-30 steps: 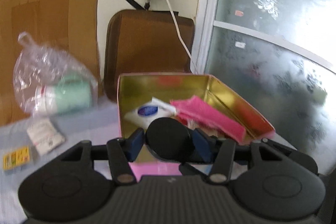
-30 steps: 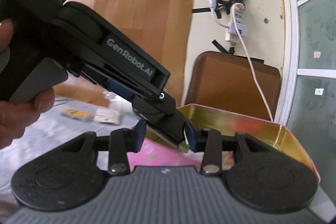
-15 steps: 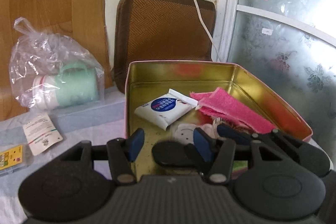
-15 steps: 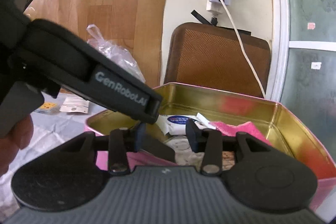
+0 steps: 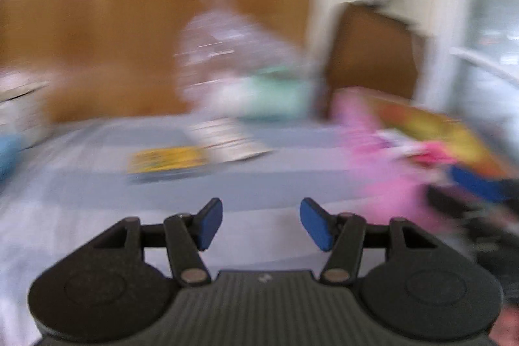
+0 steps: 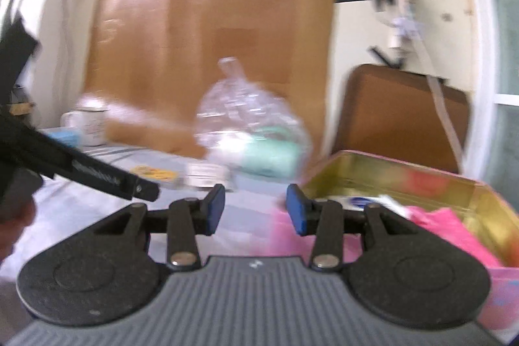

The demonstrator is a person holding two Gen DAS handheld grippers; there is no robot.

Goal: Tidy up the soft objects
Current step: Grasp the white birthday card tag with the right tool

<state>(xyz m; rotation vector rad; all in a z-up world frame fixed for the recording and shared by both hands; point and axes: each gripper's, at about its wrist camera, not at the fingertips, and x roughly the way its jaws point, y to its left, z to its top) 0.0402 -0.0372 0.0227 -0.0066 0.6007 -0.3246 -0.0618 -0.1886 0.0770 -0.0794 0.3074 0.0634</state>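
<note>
My left gripper (image 5: 261,219) is open and empty above the pale blue cloth (image 5: 97,216), left of the pink tin (image 5: 405,132); this view is badly blurred. My right gripper (image 6: 256,206) is also open and empty, near the tin's (image 6: 389,171) front left corner. In the gold-lined tin lie a pink cloth (image 6: 447,222) and a white packet (image 6: 360,201). The left gripper (image 6: 97,177) shows at the left of the right wrist view, held by a hand. The right gripper's blue pad (image 5: 473,184) shows at the left view's right edge.
A clear plastic bag with a mint cup (image 6: 256,135) stands behind on the cloth. A yellow packet (image 5: 168,159) and a white leaflet (image 5: 227,140) lie before it. A white mug (image 6: 89,125) stands far left. A brown cushion (image 6: 402,115) leans on the wall behind the tin.
The left gripper has swung left and down, from over the tin to over the cloth. The dark round thing seen between its fingers before is out of view. The right gripper shifted slightly left.
</note>
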